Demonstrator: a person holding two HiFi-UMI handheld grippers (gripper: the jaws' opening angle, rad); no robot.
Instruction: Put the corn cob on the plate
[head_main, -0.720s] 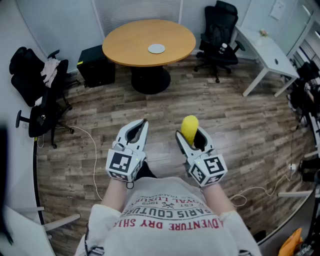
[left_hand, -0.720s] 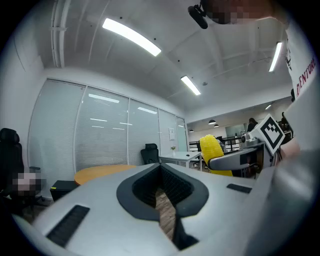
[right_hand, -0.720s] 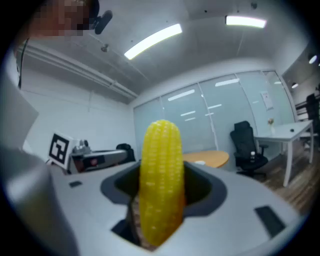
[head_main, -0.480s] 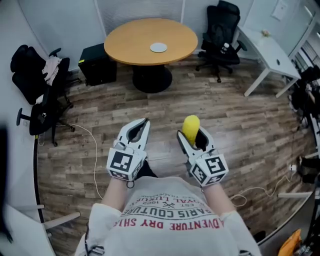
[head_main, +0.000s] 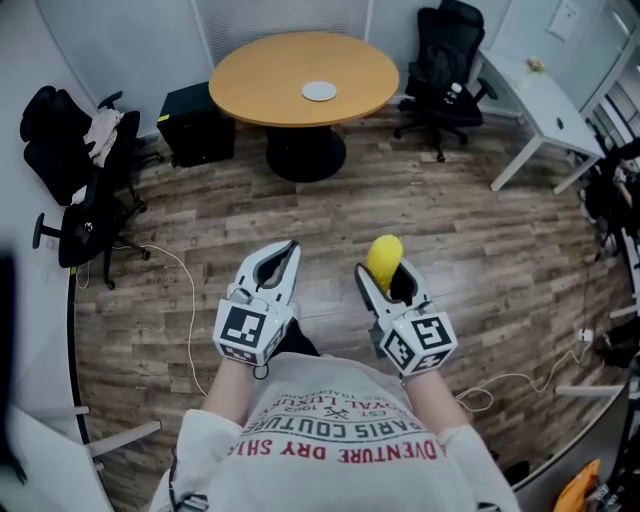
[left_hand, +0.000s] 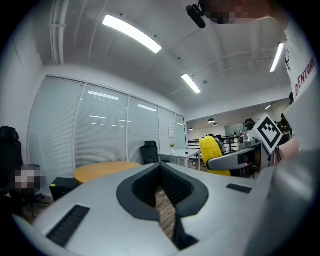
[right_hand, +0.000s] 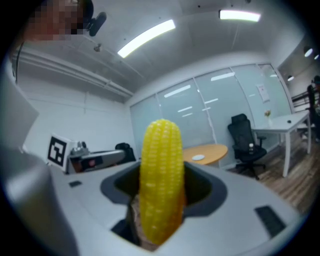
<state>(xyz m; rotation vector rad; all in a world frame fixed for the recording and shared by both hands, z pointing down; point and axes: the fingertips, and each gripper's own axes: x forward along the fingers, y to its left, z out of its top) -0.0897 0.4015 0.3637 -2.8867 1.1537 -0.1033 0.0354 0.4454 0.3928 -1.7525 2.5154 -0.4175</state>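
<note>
A yellow corn cob (head_main: 383, 258) stands upright between the jaws of my right gripper (head_main: 384, 274), which is shut on it. In the right gripper view the corn cob (right_hand: 161, 180) fills the middle, with the pads pressing on its lower half. My left gripper (head_main: 288, 250) is held level beside it, shut, with nothing in it. A small white plate (head_main: 319, 91) lies on the round wooden table (head_main: 262, 72) far ahead of both grippers. From the left gripper view, the corn cob (left_hand: 212, 149) shows at the right.
Both grippers hang over the wood floor. A black office chair (head_main: 445, 60) and a white desk (head_main: 545, 105) stand at the right rear. More black chairs (head_main: 75, 180) line the left wall, a black box (head_main: 195, 130) sits by the table, and a white cable (head_main: 187, 300) runs across the floor.
The table and plate have drifted slightly up and right in the head view. Both grippers keep their places, and the corn cob stays held.
</note>
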